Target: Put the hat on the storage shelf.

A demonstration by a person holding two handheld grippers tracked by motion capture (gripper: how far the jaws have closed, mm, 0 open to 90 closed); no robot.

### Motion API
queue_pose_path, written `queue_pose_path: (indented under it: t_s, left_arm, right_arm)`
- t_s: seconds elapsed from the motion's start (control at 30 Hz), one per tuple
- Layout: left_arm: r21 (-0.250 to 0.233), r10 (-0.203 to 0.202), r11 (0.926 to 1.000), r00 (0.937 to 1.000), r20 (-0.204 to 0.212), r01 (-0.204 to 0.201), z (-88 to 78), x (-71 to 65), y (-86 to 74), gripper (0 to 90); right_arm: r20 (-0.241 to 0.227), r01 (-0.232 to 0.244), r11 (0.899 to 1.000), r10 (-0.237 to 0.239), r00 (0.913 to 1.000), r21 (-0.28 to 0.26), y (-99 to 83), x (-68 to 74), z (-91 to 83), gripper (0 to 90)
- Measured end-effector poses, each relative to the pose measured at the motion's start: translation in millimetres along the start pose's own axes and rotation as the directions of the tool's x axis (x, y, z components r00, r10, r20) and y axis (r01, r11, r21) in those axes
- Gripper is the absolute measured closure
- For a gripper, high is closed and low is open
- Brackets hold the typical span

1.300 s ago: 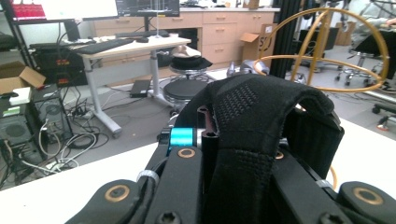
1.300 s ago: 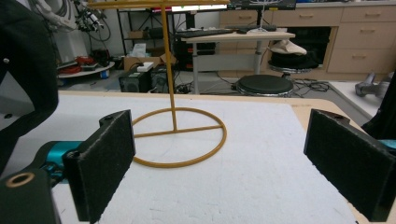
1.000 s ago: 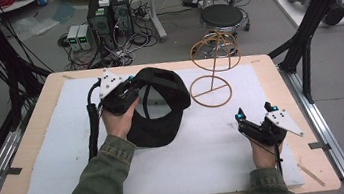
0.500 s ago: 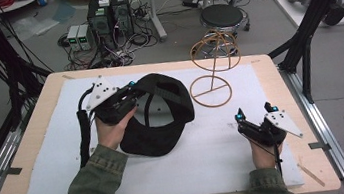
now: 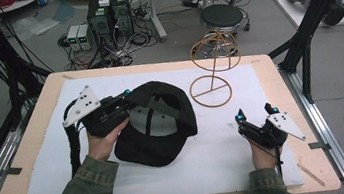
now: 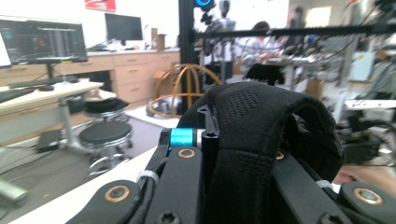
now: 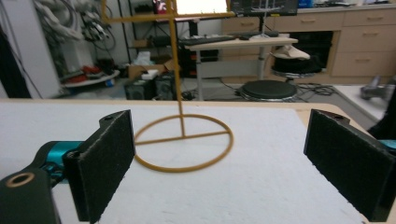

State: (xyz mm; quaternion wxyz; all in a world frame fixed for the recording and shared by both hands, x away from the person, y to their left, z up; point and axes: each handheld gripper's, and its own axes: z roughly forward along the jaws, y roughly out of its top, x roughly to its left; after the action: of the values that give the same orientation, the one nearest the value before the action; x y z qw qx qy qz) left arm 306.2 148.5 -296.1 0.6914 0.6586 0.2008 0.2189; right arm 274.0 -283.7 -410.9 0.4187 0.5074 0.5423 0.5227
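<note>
Honestly, my left gripper (image 5: pixel 122 99) is clenched on the rim of the black cap (image 5: pixel 158 124) lying upside-down mid-counter, right gripper (image 5: pixel 254 112) spread wide holding nothing, so I'd guess the floppy fabric slips or snags on the wire hat stand (image 5: pixel 212 66) just beside it.

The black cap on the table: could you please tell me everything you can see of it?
The black cap lies upside down on the white mat, its grey lining and seams showing, the brim toward the person. It looks like soft fabric, with a perforated weave seen in the left gripper view. The left gripper is shut on its rim at the far left side, lifting that edge. It sits left of the wire hat stand, apart from it.
</note>
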Motion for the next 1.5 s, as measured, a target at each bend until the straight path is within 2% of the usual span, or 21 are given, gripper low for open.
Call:
queue_pose_path:
  t_s: [0.03,0.13,0.17,0.2,0.3,0.33,0.37,0.4,0.43,0.5,0.53,0.67,0.73,0.77,0.83,1.03,1.07,1.1,1.33,1.43,1.5]
  left_arm:
    - [-0.021,-0.010,0.9997,0.9997,0.023,0.011,-5.5,-0.2,0.2,86.3]
    - [-0.037,-0.013,0.9992,0.9991,0.040,0.014,-10.0,-0.2,0.7,86.4]
    - [-0.047,-0.010,0.9988,0.9977,0.067,0.013,-15.2,0.7,1.3,86.3]
    - [-0.047,-0.010,0.9988,0.9977,0.067,0.013,-15.2,0.7,1.3,86.3]
    - [-0.061,-0.017,0.9978,0.9939,0.109,0.024,-22.4,5.2,0.9,86.3]
    - [-0.061,-0.017,0.9978,0.9939,0.109,0.024,-22.4,5.2,0.9,86.3]
    - [-0.067,-0.018,0.9974,0.9914,0.129,0.027,-25.5,8.1,0.5,86.3]
    - [-0.067,-0.018,0.9974,0.9914,0.129,0.027,-25.5,8.1,0.5,86.3]
    - [-0.069,-0.017,0.9973,0.9899,0.140,0.027,-26.8,9.7,0.5,86.3]
    - [-0.073,-0.027,0.9966,0.9859,0.165,0.040,-29.8,13.5,0.4,86.3]
    - [-0.073,-0.027,0.9966,0.9859,0.165,0.040,-29.8,13.5,0.4,86.3]
    - [-0.095,-0.043,0.9935,0.9789,0.200,0.063,-33.1,18.6,0.4,86.3]
    - [-0.097,-0.044,0.9931,0.9780,0.204,0.065,-33.3,19.2,0.4,86.3]
    - [-0.098,-0.048,0.9927,0.9747,0.219,0.071,-33.6,20.5,0.4,86.3]
    - [-0.096,-0.051,0.9926,0.9723,0.228,0.075,-33.1,21.4,0.1,86.3]
    - [-0.073,-0.054,0.9947,0.9701,0.237,0.073,-28.9,22.3,-2.3,86.3]
    - [-0.073,-0.054,0.9947,0.9701,0.237,0.073,-28.9,22.3,-2.3,86.3]
    - [-0.068,-0.053,0.9951,0.9698,0.238,0.072,-28.3,22.3,-2.7,86.3]
    - [-0.045,-0.048,0.9971,0.9697,0.239,0.061,-24.8,21.2,-2.9,86.3]
    - [-0.041,-0.040,0.9978,0.9690,0.244,0.052,-22.0,19.5,-2.2,86.3]
    - [-0.037,-0.041,0.9980,0.9676,0.249,0.052,-20.4,18.2,-2.1,86.3]
  right_arm:
    - [-0.015,-0.011,1.000,0.011,0.9998,-0.008,0.8,1.5,-1.4,7.7]
    - [-0.065,-0.034,0.998,0.030,0.9974,-0.052,4.6,8.7,-4.3,7.8]
    - [-0.085,-0.035,0.997,0.029,0.9960,-0.069,6.4,12.5,-5.5,7.8]
    - [-0.105,-0.023,0.996,0.014,0.9943,-0.084,9.2,17.9,-5.8,7.8]
    - [-0.179,-0.003,0.995,-0.015,0.9838,-0.099,15.9,31.9,-4.9,7.8]
    - [-0.179,-0.003,0.995,-0.015,0.9838,-0.099,15.9,31.9,-4.9,7.8]
    - [-0.224,0.026,0.994,-0.049,0.9733,-0.103,18.8,41.6,-4.0,7.8]
    - [-0.224,0.026,0.994,-0.049,0.9733,-0.103,18.8,41.6,-4.0,7.8]
    - [-0.268,0.041,0.994,-0.068,0.9612,-0.103,20.7,50.3,-3.6,7.8]
    - [-0.301,0.060,0.993,-0.089,0.9493,-0.106,22.5,55.9,-2.6,7.8]
    - [-0.321,0.065,0.992,-0.095,0.9422,-0.105,23.3,59.0,-2.5,7.8]
    - [-0.393,0.062,0.993,-0.096,0.9146,-0.099,26.3,66.3,-1.9,7.8]
    - [-0.410,0.056,0.994,-0.092,0.9073,-0.099,27.5,67.8,-1.8,7.8]
    - [-0.420,0.052,0.994,-0.087,0.9034,-0.095,28.4,68.3,-2.0,7.8]
    - [-0.439,0.041,0.994,-0.081,0.8947,-0.099,30.0,69.2,-2.2,7.8]
    - [-0.508,0.042,0.994,-0.088,0.8569,-0.101,37.3,75.3,-1.4,7.7]
    - [-0.508,0.042,0.994,-0.088,0.8569,-0.101,37.3,75.3,-1.4,7.7]
    - [-0.530,0.045,0.993,-0.094,0.8431,-0.105,39.9,78.1,-1.2,7.7]
    - [-0.591,0.058,0.990,-0.122,0.7970,-0.126,49.1,91.0,1.2,7.7]
    - [-0.611,0.058,0.990,-0.127,0.7817,-0.132,51.9,94.5,1.8,7.7]
    - [-0.616,0.056,0.989,-0.130,0.7768,-0.139,53.5,95.7,2.4,7.7]
